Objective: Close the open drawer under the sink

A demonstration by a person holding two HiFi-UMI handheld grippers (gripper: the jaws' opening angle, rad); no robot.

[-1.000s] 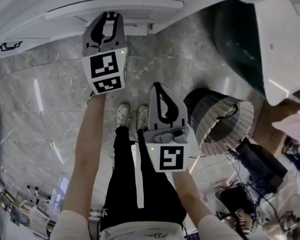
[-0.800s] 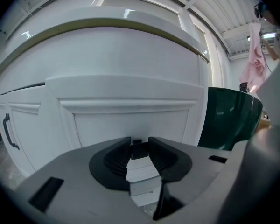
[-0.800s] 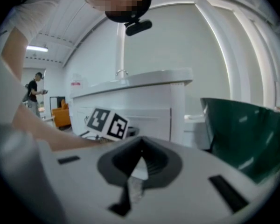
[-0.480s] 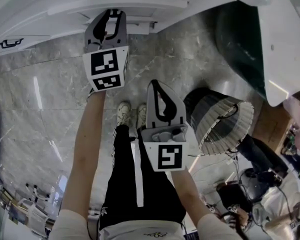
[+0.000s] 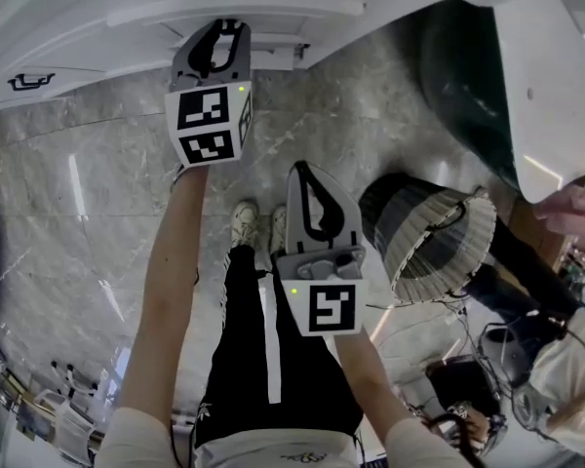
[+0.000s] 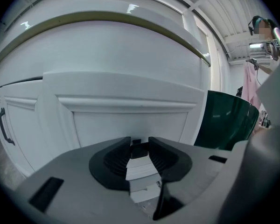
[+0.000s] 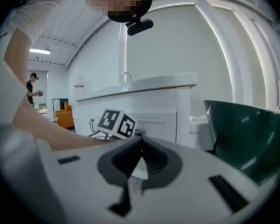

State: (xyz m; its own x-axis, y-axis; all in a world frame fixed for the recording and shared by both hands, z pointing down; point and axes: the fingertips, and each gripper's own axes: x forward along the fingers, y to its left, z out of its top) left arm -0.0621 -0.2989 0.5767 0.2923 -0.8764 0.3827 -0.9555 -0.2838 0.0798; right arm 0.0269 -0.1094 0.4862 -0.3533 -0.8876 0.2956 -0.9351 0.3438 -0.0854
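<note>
Left gripper (image 5: pixel 221 29): jaws narrowly parted, empty, nearer, aimed square at drawer (image 6: pixel 130 120) just ahead, standing out from cabinet (image 6: pixel 21 125), long axis crosswise. Right gripper (image 5: pixel 305 172): clenched, empty, well back. Probably straight push inward.

marble floor (image 5: pixel 97 193) bears a ribbed basket (image 5: pixel 439 242), shoes (image 5: pixel 255 225).

Drawer (image 5: pixel 273 10) interior unseen, green tub (image 7: pixel 252 134) cut off at right edge, distant person (image 7: pixel 33 85) too small
</note>
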